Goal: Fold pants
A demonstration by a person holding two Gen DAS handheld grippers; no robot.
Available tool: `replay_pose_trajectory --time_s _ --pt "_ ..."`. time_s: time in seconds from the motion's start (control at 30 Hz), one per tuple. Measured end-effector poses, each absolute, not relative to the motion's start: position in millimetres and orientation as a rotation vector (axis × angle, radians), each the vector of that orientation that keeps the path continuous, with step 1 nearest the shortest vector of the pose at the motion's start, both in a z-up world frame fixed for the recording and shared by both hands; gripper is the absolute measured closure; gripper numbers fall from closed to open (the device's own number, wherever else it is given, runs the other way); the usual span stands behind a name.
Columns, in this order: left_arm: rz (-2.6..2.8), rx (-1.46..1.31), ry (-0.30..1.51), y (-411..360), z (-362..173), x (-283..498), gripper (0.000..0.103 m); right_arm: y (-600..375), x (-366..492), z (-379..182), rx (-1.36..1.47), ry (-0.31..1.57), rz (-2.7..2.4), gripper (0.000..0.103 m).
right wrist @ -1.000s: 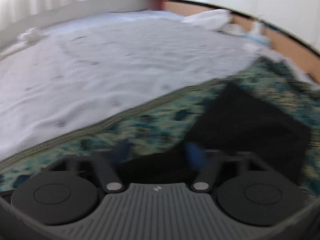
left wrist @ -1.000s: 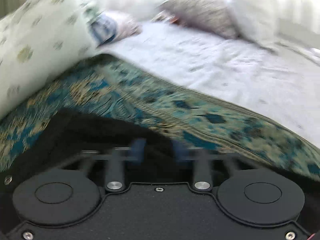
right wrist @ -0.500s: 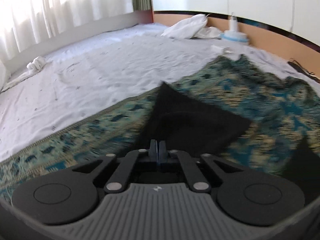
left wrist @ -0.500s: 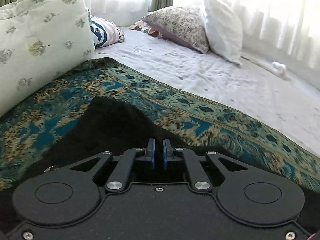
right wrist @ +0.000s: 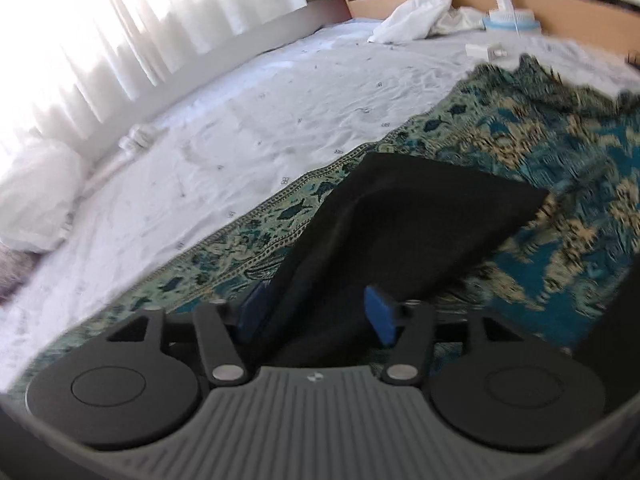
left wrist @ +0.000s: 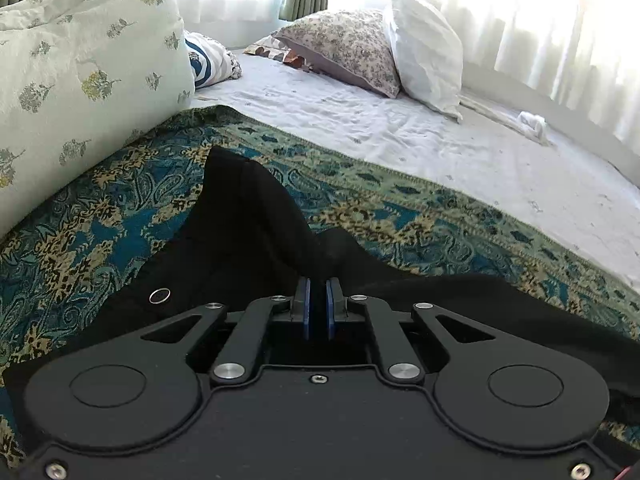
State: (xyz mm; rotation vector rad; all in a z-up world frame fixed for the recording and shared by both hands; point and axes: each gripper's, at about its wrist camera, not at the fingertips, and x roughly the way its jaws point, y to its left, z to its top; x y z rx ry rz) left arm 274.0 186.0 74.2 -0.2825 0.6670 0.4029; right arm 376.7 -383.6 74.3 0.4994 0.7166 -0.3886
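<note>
Patterned bedspread [left wrist: 120,216] bears black pants [left wrist: 248,216], pinched by left gripper [left wrist: 317,308].

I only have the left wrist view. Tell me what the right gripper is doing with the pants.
Observer: The right gripper is opening; the black pants lie between its fingers, no longer pinched.
Operator: Report where that pant end sits.
Observer: It lies flat on the patterned blanket, near the blanket's border with the white sheet.
Operator: Say what lies beyond it.
Observer: A crumpled white cloth against the wooden board.
</note>
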Motion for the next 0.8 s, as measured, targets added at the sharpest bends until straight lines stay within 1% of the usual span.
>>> replay_pose_trajectory --time_s 0.1,0.23,0.27,0.3,0.33,0.37,0.4,0.5,0.6,0.7,0.8 --pt "0.406 -0.289 0.695 189.5 64.3 279.4 0.094 -355.1 409.6 60.8 0.381 0.718 -0.474 0.025" --pt "0.41 -0.29 0.723 191.3 50.3 284.7 0.094 -327.0 452.1 31.8 0.237 0.816 -0.559 0.024" --pt "0.411 -0.282 0.725 190.8 48.1 286.2 0.094 -322.8 461.6 21.8 0.223 0.859 -0.583 0.025" --pt "0.41 -0.276 0.724 190.0 46.9 287.3 0.094 -321.5 464.4 16.3 0.222 0.868 -0.619 0.031" --pt "0.411 -0.275 0.722 189.6 46.8 287.9 0.094 -320.9 461.2 18.2 0.231 0.841 -0.658 0.047" --pt "0.409 -0.278 0.719 189.6 47.5 288.2 0.094 -320.3 458.1 21.3 0.236 0.823 -0.722 0.092" --pt "0.4 -0.285 0.713 189.9 49.2 287.2 0.094 -321.2 451.7 27.2 0.243 0.8 -0.801 0.099" --pt "0.368 -0.277 0.666 187.7 62.1 275.4 0.094 -343.0 413.8 49.5 0.384 0.688 -0.781 0.098" --pt "0.32 -0.279 0.624 186.0 77.2 252.6 0.094 -369.8 361.7 70.7 0.459 0.64 -0.685 0.098" --pt "0.279 -0.327 0.619 190.3 86.8 226.3 0.094 -398.5 297.4 81.8 0.577 0.632 -0.618 0.098" --pt "0.25 -0.355 0.605 192.3 92.1 194.7 0.095 -421.7 229.7 77.8 0.661 0.644 -0.606 0.098"
